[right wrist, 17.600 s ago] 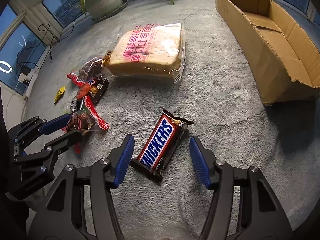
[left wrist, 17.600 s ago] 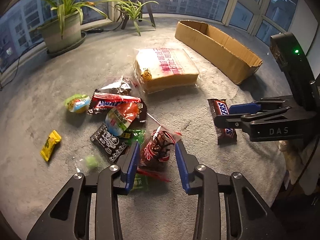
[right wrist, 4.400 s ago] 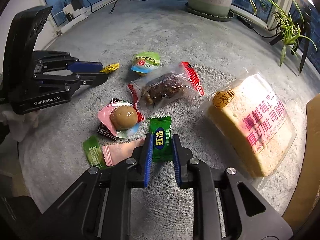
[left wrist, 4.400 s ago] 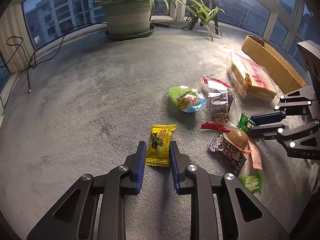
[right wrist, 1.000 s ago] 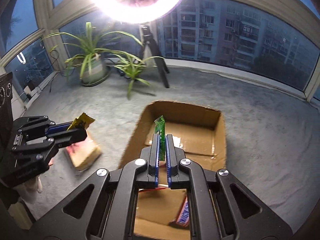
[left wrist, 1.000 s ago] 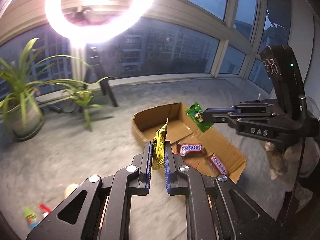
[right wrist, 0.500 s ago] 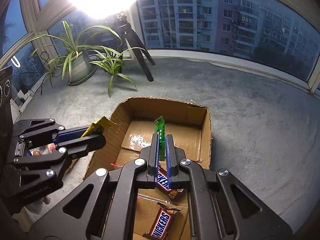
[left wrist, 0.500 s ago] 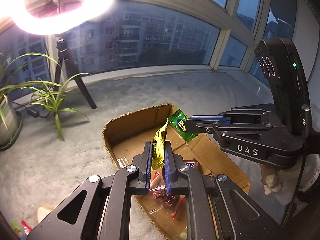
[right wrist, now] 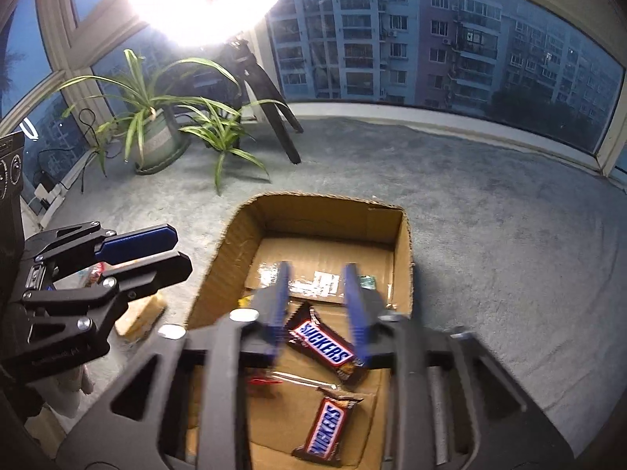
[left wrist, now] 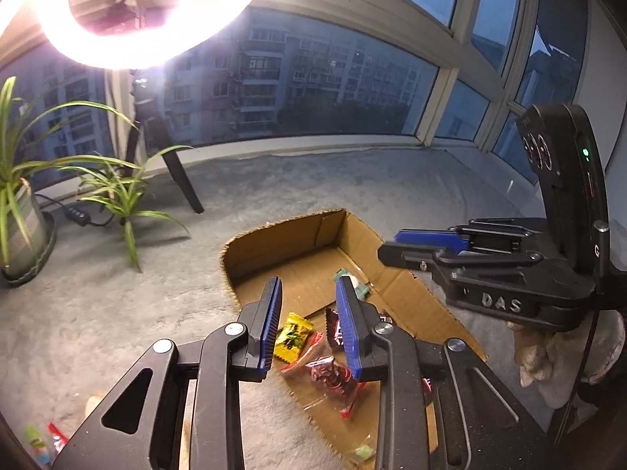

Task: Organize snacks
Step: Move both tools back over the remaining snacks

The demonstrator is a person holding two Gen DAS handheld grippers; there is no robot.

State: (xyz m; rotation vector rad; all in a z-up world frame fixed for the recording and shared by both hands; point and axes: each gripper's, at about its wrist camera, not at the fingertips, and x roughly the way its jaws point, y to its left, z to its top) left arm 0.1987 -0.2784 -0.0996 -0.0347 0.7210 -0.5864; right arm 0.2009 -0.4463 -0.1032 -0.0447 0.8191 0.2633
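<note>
**Both grippers empty over the snack box**

Nearest in, the left gripper [left wrist: 307,323] has its fingers spread with nothing between them; the yellow candy [left wrist: 293,337] lies below in the cardboard box [right wrist: 399,235], beside a red-wrapped snack [left wrist: 329,378]. The right gripper [right wrist: 319,307] is spread wide too, above two Snickers bars [right wrist: 323,344]. Farther in sits the green candy [left wrist: 345,274]. Risk: the grippers are close together, so they could knock into each other or catch the box wall when pulling away.

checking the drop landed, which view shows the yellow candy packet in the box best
Left wrist view: the small yellow candy packet lies in plain sight on the brown cardboard box floor. In the right wrist view only a yellow sliver shows, mostly hidden.
</note>
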